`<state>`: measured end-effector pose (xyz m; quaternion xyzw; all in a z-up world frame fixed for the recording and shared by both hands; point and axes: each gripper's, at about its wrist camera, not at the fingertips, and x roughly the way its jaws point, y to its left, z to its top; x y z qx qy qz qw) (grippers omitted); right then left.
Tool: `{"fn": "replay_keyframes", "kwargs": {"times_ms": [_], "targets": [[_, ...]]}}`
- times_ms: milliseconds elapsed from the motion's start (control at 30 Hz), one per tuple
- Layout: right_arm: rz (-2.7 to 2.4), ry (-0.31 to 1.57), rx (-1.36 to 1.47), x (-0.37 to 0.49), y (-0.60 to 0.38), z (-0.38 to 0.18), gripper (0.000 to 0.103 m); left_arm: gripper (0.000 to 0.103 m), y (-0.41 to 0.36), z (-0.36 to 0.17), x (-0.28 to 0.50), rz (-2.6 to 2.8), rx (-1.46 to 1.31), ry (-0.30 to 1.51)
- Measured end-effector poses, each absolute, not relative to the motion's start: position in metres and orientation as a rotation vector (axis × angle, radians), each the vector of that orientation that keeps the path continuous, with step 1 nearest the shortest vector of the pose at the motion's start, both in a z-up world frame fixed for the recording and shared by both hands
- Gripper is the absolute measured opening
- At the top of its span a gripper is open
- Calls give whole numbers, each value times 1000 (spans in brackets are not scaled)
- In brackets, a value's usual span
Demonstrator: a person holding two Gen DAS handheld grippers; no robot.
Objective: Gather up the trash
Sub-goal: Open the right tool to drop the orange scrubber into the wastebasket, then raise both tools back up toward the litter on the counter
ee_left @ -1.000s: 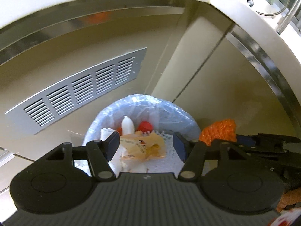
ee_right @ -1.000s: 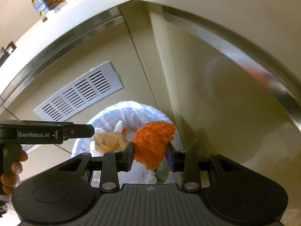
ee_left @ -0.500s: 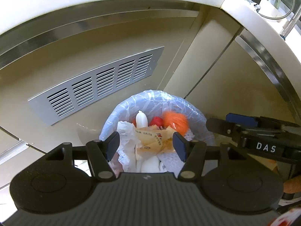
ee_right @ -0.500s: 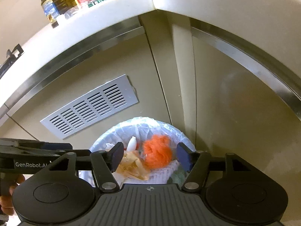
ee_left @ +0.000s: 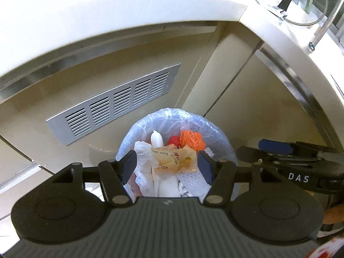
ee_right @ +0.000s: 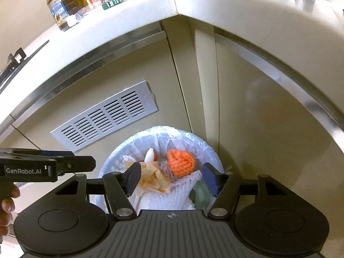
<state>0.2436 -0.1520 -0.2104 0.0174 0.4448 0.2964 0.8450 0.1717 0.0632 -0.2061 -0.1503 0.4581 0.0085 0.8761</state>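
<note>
Down in the round bin lined with clear plastic, the orange knitted mesh ball now lies on the wrappers instead of between the right claw's pads. Left claw and right claw both hang open and empty above it, so this piece is delivered.

We see a slatted metal vent set in the beige cabinet front, and bottles standing on the white countertop.
</note>
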Motion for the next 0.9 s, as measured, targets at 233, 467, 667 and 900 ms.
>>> {"fn": "replay_keyframes", "kwargs": {"times_ms": [233,467,667,900], "targets": [[612,920,44,229,-157,-190,63,58,62,-184,154,3,-307,950],[610,889,67,208,-162,-161,63,58,63,-159,135,-14,-292,930],[622,857,98,196,-168,-136,63,58,63,-135,125,-41,-289,886],[652,802,136,198,-173,-106,63,58,61,-103,121,-80,-292,814]]}}
